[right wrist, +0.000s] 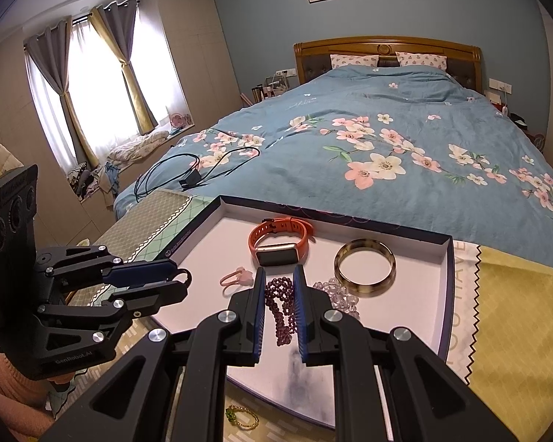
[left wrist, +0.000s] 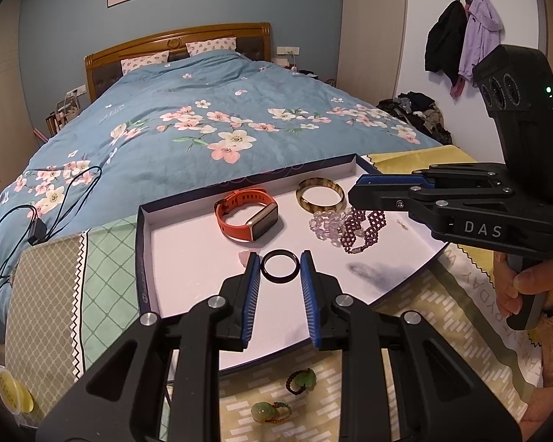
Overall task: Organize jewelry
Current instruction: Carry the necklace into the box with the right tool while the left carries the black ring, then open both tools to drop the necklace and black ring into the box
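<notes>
A white tray (left wrist: 188,250) with a dark blue rim lies on a patterned cloth at the foot of the bed. My left gripper (left wrist: 279,256) is shut on a thin black ring (left wrist: 279,267), held just above the tray's near part. My right gripper (right wrist: 278,270) is shut on a purple bead bracelet (right wrist: 282,305), whose lower end trails onto the tray. In the tray lie an orange-strapped watch (right wrist: 280,243), an amber bangle (right wrist: 365,269), a clear bead bracelet (right wrist: 341,296) and a small pink ring (right wrist: 236,276).
Two green-stone rings (left wrist: 301,379) (left wrist: 269,410) lie on the cloth in front of the tray. A black cable with a charger (left wrist: 37,232) rests on the blue floral quilt. A yellow cloth (right wrist: 516,313) lies right of the tray. A hand (left wrist: 516,287) grips the right gripper's handle.
</notes>
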Demonstrator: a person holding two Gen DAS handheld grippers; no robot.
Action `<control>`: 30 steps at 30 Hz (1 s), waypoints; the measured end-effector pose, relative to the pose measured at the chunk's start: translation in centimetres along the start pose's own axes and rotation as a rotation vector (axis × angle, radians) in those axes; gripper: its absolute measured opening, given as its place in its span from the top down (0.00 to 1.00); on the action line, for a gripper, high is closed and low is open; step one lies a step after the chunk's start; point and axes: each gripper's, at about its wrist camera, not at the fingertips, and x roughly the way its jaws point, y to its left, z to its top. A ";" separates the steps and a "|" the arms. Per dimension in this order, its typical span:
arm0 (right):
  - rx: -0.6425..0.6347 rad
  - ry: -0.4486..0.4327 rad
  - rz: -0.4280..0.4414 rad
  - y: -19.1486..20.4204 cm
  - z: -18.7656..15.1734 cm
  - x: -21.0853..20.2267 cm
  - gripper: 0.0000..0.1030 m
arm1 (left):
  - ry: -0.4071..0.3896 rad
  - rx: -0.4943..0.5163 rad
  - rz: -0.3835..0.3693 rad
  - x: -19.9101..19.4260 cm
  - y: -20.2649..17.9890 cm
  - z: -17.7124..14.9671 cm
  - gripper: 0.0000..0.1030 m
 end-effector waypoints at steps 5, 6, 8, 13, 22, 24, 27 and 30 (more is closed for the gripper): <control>0.005 0.002 0.003 -0.1 0.0 0.2 0.88 | 0.013 -0.002 0.005 0.6 0.4 0.0 0.78; 0.007 0.003 0.005 -0.1 0.0 0.3 0.88 | 0.015 -0.003 0.006 0.8 0.5 0.0 0.78; 0.012 0.006 0.005 -0.1 0.0 0.9 0.88 | 0.023 -0.006 0.006 1.2 0.6 0.1 0.78; 0.031 0.017 0.016 -0.5 0.2 1.8 0.88 | 0.058 -0.029 0.008 2.6 1.3 0.2 0.78; 0.057 0.036 0.022 -1.2 0.5 2.9 0.88 | 0.116 -0.037 0.008 5.2 2.3 0.3 0.78; 0.066 0.051 0.012 -1.6 0.2 3.3 0.88 | 0.132 -0.037 0.011 5.8 2.1 0.2 0.78; 0.086 0.067 -0.005 -2.3 0.0 3.7 0.88 | 0.156 -0.040 0.009 6.9 2.2 0.2 0.78; 0.099 0.072 -0.020 -3.0 -0.1 3.8 0.88 | 0.175 -0.046 0.009 7.8 2.4 0.1 0.78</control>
